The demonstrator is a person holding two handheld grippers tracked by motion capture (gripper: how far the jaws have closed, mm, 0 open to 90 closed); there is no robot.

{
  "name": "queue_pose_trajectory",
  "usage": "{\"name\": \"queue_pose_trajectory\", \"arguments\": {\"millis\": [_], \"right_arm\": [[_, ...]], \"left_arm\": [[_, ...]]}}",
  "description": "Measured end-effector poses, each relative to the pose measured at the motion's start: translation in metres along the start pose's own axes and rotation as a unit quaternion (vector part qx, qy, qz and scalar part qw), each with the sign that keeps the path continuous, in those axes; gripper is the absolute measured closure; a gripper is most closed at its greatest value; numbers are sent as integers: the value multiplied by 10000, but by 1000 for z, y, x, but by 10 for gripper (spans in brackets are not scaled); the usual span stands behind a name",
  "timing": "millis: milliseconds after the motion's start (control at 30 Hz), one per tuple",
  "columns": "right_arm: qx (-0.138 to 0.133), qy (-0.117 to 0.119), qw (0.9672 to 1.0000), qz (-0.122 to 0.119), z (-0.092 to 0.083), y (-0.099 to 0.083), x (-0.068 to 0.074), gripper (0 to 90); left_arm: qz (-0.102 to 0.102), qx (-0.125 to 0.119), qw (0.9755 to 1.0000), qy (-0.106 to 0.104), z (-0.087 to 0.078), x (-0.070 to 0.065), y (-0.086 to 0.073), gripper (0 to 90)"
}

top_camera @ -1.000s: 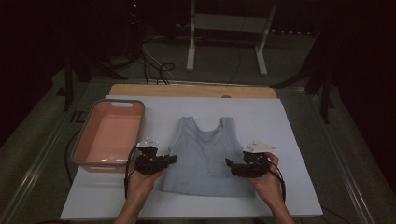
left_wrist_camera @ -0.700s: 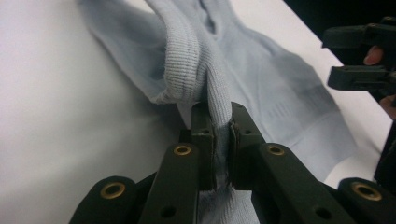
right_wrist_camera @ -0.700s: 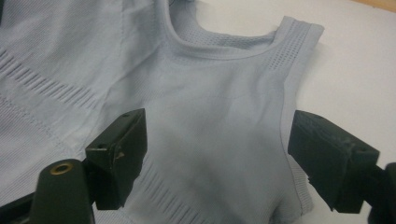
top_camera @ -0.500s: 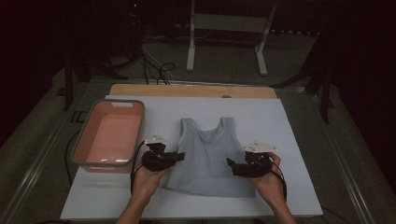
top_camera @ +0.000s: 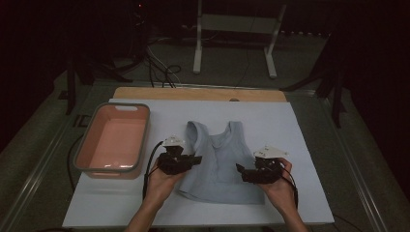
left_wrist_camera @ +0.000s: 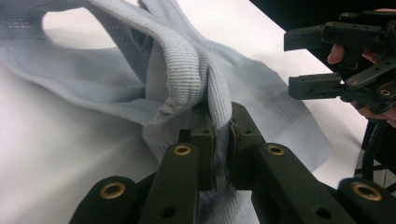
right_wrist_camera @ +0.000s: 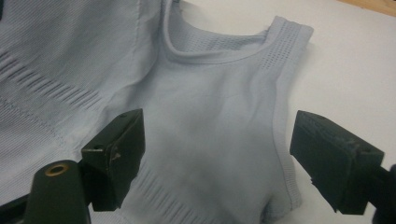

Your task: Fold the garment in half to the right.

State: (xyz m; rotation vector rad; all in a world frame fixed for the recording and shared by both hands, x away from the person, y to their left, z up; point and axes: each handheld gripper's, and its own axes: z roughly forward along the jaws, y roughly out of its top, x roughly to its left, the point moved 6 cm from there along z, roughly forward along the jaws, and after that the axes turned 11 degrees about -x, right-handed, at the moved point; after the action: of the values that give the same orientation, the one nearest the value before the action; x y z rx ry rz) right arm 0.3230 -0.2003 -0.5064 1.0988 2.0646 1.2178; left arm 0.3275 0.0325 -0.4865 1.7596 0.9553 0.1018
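Okay, grey tank top (top_camera: 220,164) lies flat on the white sheet (top_camera: 300,130) covering the desk, neck away from the person, pink tub (top_camera: 113,142) just beside it on the left. Left gripper (top_camera: 186,162) is clamped on the top's left edge, fabric bunched and lifted between its jaws in the left gripper view (left_wrist_camera: 219,116). Right gripper (top_camera: 244,173) sits at the top's right side, jaws spread wide with nothing pinched; in the right gripper view (right_wrist_camera: 215,158) the cloth lies flat beneath them.
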Motion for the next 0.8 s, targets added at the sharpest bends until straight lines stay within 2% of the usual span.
{"name": "queue_pose_trajectory", "arguments": {"millis": [800], "right_arm": [[-136,-226,9995,150,-13,1,-22,173]], "left_arm": [[212,66,9993,-311,41,-26,10,838]]}}
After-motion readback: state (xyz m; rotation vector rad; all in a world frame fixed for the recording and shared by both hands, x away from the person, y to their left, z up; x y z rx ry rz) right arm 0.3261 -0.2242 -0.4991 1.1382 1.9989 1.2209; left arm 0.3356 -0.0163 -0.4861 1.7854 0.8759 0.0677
